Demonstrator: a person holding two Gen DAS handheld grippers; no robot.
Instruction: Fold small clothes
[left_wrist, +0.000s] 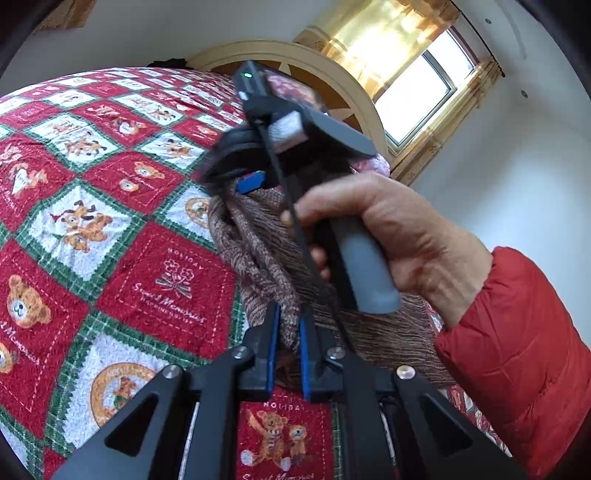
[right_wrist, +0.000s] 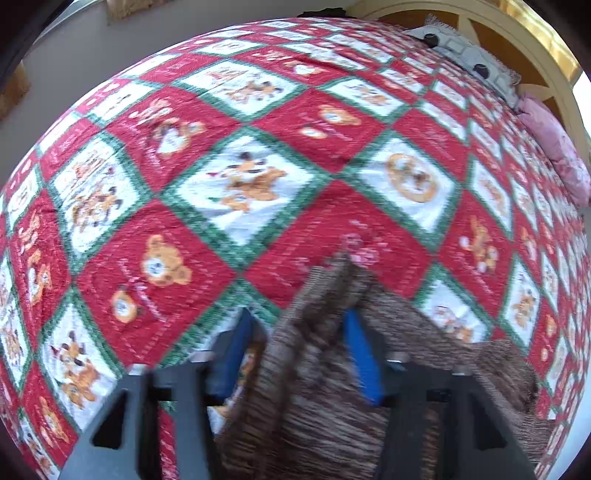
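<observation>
Now both hand-held grippers have the brown knit garment between their blue pads, over the bed.

Left hand-held gripper (left_wrist: 287, 347): its jaws are pinched nearly together on a bunched fold of the brown knit garment (left_wrist: 258, 251), which runs from there up to the right hand-held gripper (left_wrist: 236, 181) and also spreads flat toward the red sleeve (left_wrist: 517, 354). A hand (left_wrist: 391, 236) grips the grey handle of the right tool, which appears blurred in the left wrist view. From the right wrist view, the right jaws stand partly apart with a thick ridge of the garment between them; the cloth lies against the right-side pad (right_wrist: 364, 354), while quilt (right_wrist: 258, 177) shows between it and the other pad, so a firm grip cannot be told. The red, white and green teddy-bear quilt covers the bed beneath, with a pink pillow (right_wrist: 557, 155) near the headboard (right_wrist: 517, 37).
</observation>
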